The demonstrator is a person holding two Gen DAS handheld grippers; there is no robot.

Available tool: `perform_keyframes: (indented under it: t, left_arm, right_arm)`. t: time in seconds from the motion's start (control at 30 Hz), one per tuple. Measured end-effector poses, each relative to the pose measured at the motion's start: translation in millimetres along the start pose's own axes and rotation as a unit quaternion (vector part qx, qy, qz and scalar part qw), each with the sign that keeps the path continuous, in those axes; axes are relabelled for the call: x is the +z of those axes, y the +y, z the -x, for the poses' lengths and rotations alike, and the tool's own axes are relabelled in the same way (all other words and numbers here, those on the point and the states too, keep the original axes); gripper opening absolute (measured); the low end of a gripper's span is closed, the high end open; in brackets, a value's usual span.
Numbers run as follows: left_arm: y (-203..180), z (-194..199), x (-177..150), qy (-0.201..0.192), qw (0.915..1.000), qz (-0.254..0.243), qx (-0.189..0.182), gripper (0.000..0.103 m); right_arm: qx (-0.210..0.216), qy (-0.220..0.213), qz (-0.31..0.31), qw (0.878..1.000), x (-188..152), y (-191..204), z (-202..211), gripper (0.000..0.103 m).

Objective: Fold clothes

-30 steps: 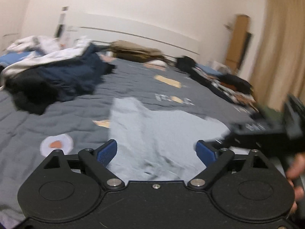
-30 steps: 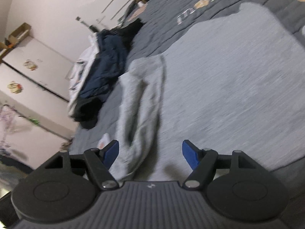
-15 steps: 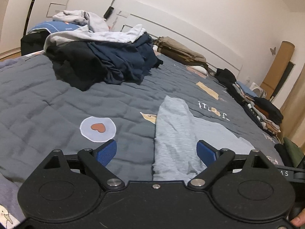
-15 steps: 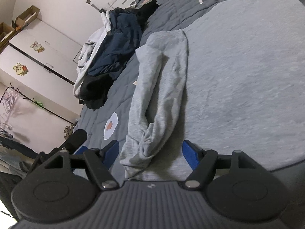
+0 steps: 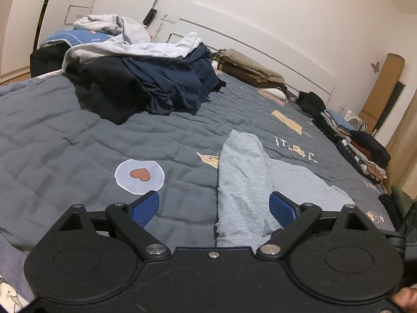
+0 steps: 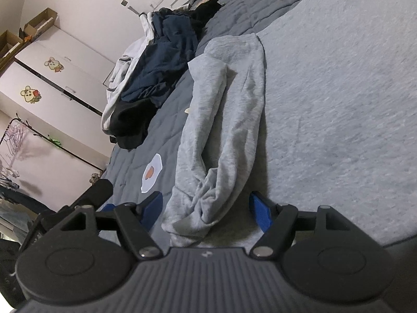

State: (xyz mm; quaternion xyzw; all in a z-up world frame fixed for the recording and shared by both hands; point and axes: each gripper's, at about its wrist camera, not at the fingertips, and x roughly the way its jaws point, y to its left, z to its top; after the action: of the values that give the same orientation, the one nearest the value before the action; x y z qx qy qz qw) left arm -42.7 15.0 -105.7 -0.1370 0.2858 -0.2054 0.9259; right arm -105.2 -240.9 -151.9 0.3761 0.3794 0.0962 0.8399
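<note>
Your left tool [image 5: 213, 206] is spread wide, gripping nothing, with the grey sweatshirt [image 5: 250, 182] lying flat on the bed [image 5: 65, 140] just ahead of its right pad. Your right tool [image 6: 206, 208] is also released, its 2 pads straddling the bunched sleeve [image 6: 216, 135] without pressing it.

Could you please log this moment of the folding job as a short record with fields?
surface: grey quilt on a bed
garment in work: grey sweatshirt, spread flat, sleeve bunched alongside
left gripper: jaws open, sleeve end lies between them
right gripper: jaws open around sleeve cuff
unfolded pile: dark clothes
folded stack: far edge
</note>
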Motion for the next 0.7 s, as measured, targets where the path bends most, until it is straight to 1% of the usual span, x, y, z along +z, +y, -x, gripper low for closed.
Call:
perform_keyframes:
  t: [0.27,0.47,0.63,0.7]
  left_arm:
    - [-1,1,0,-0.001,1.0,0.001,0.003,0.091]
    - [0,2,0,-0.002,1.0,0.001,0.005,0.091]
    - [0,4,0,-0.003,1.0,0.0,0.005,0.091]
    - [-1,4,1,-0.004,1.0,0.0,0.005,0.091]
  right_arm:
    - [0.0,-0.009,-0.01,1.0,-2,-4,-6,0.072]
    - [0.014,-0.013,-0.021,1.0,1,-8,-7,0.072]
    - [0.031,-0.011,-0.02,0.999,2,-4,-10,0.072]
    - [0.032,-0.011,-0.016,0.999,2,-2,-12,0.072]
